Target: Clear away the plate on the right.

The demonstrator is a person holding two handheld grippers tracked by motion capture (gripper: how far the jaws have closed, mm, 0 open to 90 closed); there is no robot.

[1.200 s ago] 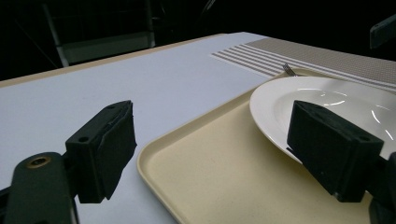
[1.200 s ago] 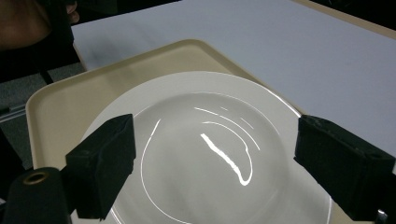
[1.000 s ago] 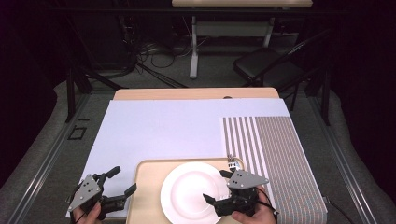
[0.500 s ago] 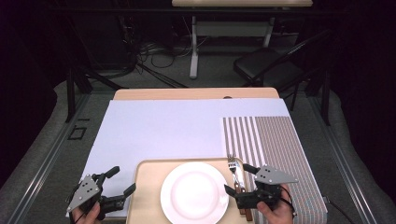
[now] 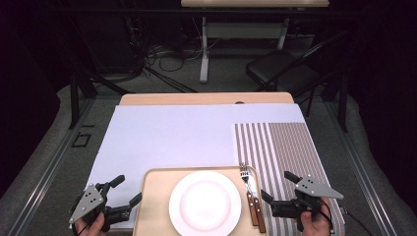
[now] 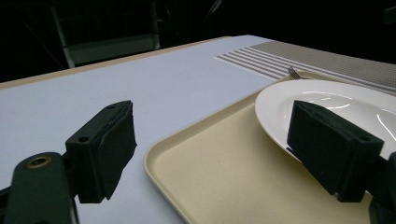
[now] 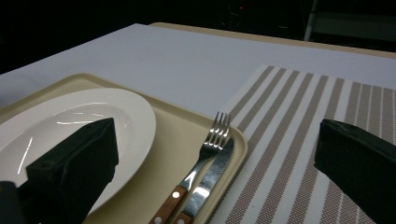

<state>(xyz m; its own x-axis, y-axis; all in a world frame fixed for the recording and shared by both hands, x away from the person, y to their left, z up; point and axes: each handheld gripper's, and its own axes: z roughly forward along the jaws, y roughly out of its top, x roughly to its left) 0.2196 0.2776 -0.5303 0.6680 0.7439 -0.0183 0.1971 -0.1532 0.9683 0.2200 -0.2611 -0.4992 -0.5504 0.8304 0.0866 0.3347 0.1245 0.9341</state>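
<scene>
The fork (image 5: 244, 178) and the knife (image 5: 256, 204) lay side by side along the right edge of the beige tray (image 5: 153, 206), wooden handles toward the person, the fork's tines pointing away toward the far rim. In the right gripper view the knife's serrated blade sat just to the right of the fork, the two touching or nearly so, and both rested inside the tray's raised lip. A white plate (image 5: 205, 202) occupied the middle of the tray, just left of the cutlery; nothing lay on it.

The right gripper (image 5: 280, 194) hovered just right of the knife and fork, over the striped placemat (image 5: 282, 147), its jaws spread apart and grasping nothing. In its own view one jaw stood before the plate and the other over the placemat, with the cutlery between them.

The left gripper (image 5: 125, 191) was held at the tray's left edge, jaws likewise released and empty; in its own view the tray's near corner and the plate's rim showed between them.

The tray sat at the near edge of a pale sheet (image 5: 172, 137) covering the table, and its right edge lay over the placemat's near left corner. Beyond the table stood a dark chair (image 5: 280, 71) on the floor.
</scene>
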